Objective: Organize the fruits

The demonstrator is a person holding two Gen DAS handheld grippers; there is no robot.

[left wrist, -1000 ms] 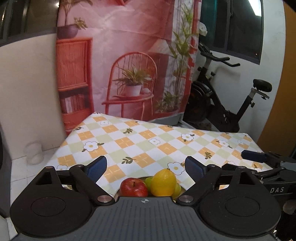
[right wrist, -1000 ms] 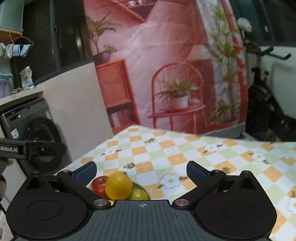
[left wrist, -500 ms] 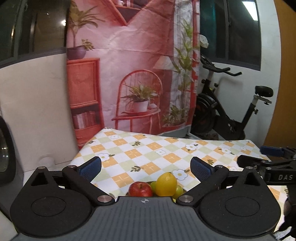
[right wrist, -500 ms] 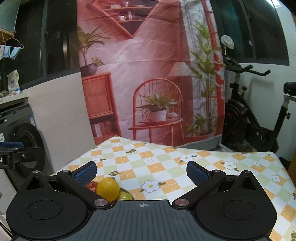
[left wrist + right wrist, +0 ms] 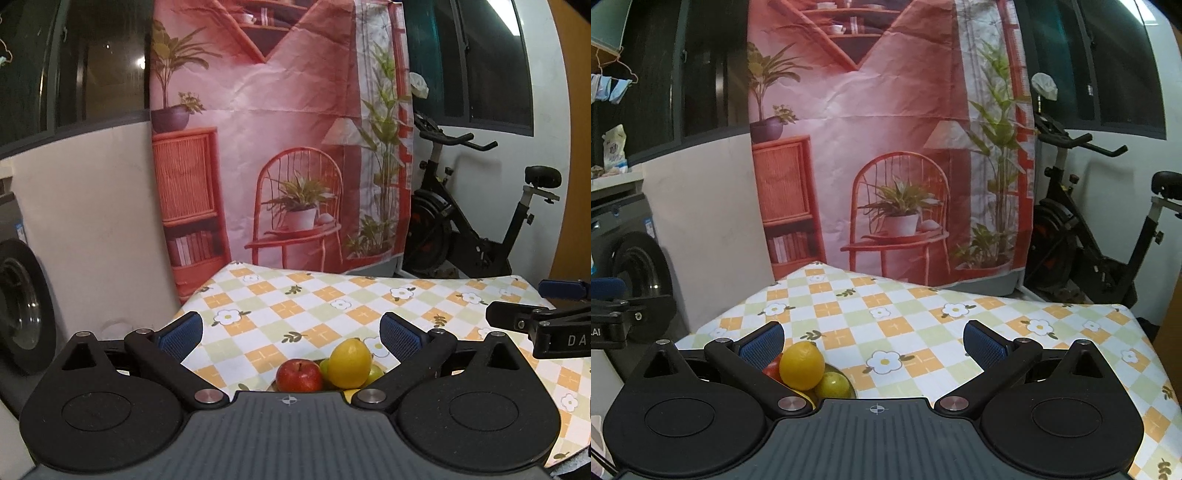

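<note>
A pile of fruit sits low at the near edge of the checked tablecloth (image 5: pixel 295 306): a red apple (image 5: pixel 299 376), a yellow lemon (image 5: pixel 349 363) on top, and green fruit (image 5: pixel 373 373) behind. My left gripper (image 5: pixel 291 332) hangs above and behind the pile, wide open and empty. In the right wrist view the lemon (image 5: pixel 801 365) and a green fruit (image 5: pixel 833 385) lie beside the left finger of my right gripper (image 5: pixel 873 339), which is also open and empty. The dish under the fruit is mostly hidden.
A pink printed backdrop (image 5: pixel 280 129) hangs behind the table. An exercise bike (image 5: pixel 480 229) stands at the right, a washing machine (image 5: pixel 631 258) at the left. The other gripper shows at each view's side edge (image 5: pixel 546 325). The tablecloth (image 5: pixel 923 325) stretches back toward the backdrop.
Both grippers have drawn back and risen from the fruit pile, which now looks smaller and farther. The left jaws stand a little wider than a second ago.
</note>
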